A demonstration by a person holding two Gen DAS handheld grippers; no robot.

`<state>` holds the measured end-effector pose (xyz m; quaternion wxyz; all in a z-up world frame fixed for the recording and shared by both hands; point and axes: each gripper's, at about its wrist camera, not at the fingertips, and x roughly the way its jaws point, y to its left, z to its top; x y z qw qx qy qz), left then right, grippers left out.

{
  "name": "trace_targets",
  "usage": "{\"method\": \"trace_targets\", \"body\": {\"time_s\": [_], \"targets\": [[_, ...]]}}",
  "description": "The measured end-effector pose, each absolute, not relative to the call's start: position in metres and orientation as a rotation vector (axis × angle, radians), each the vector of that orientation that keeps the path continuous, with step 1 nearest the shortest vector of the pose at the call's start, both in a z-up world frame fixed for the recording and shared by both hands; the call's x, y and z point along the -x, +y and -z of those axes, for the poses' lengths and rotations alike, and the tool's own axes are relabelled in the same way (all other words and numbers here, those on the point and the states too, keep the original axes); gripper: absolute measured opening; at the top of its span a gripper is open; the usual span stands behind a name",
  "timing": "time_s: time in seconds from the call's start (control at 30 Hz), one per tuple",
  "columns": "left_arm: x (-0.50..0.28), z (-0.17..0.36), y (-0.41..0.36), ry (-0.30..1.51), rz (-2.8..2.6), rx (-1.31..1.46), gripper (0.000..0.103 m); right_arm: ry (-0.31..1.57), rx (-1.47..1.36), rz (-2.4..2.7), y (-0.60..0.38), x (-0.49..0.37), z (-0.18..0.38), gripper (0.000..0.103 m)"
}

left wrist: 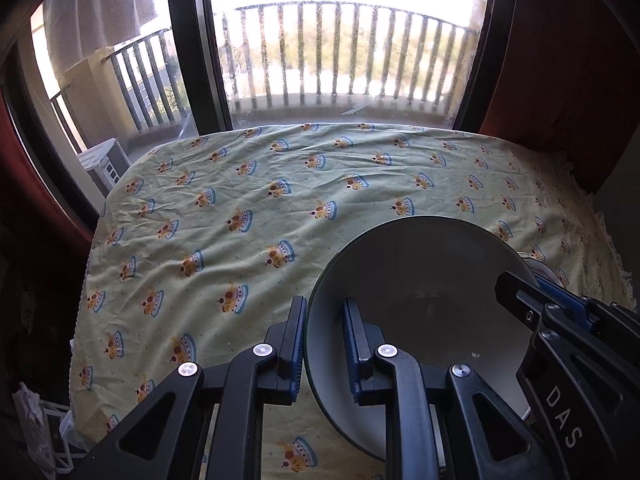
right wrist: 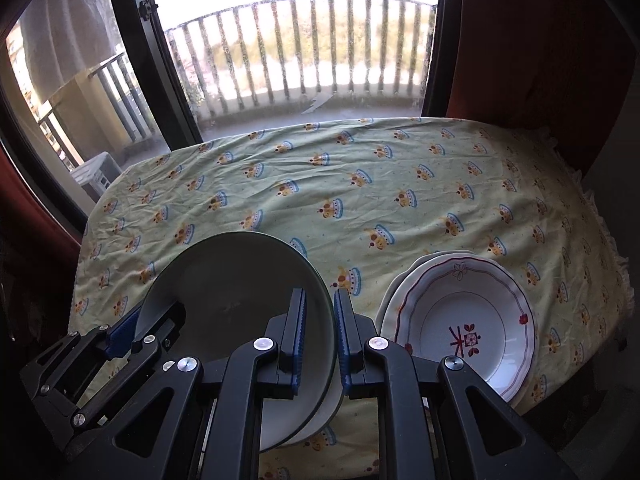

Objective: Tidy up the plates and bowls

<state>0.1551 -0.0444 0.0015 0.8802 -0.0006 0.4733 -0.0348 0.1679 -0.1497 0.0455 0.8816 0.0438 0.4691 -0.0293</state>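
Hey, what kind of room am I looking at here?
Probably a home dining spot beside a balcony: a table under a printed tablecloth, stacked patterned plates, and a glass door opening onto a railed balcony.

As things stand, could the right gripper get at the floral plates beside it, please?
Probably not yet: the right gripper is shut on the rim of the grey plate, shared with the left gripper. The floral plates lie close on its right with bare tablecloth between, so the path itself looks free.
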Motion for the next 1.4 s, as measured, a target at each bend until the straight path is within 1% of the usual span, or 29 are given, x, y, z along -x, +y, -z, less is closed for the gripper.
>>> {"method": "trace_targets", "body": {"time_s": [0.4,1.03,1.33,1.37,1.4], "targets": [[-0.142,0.026,-0.048,1.061,0.071,0.005,0.015,1.047,-0.066,0.067,-0.151,-0.15,-0.018,0.018],[-0.161,0.052,-0.045,1.159,0.053,0.032,0.015,1.101,-0.021,0.045,-0.144,-0.175,0.003,0.018],[-0.161,0.053,-0.047,1.151,0.076,0.004,0.016,1.086,-0.05,0.063,-0.149,-0.171,0.008,0.017],[-0.159,0.053,-0.047,1.148,0.083,0.0,0.016,1.08,-0.051,0.065,-0.148,-0.17,0.008,0.017],[-0.158,0.053,-0.047,1.145,0.093,-0.001,0.021,1.076,-0.05,0.064,-0.148,-0.169,0.007,0.017]]}}
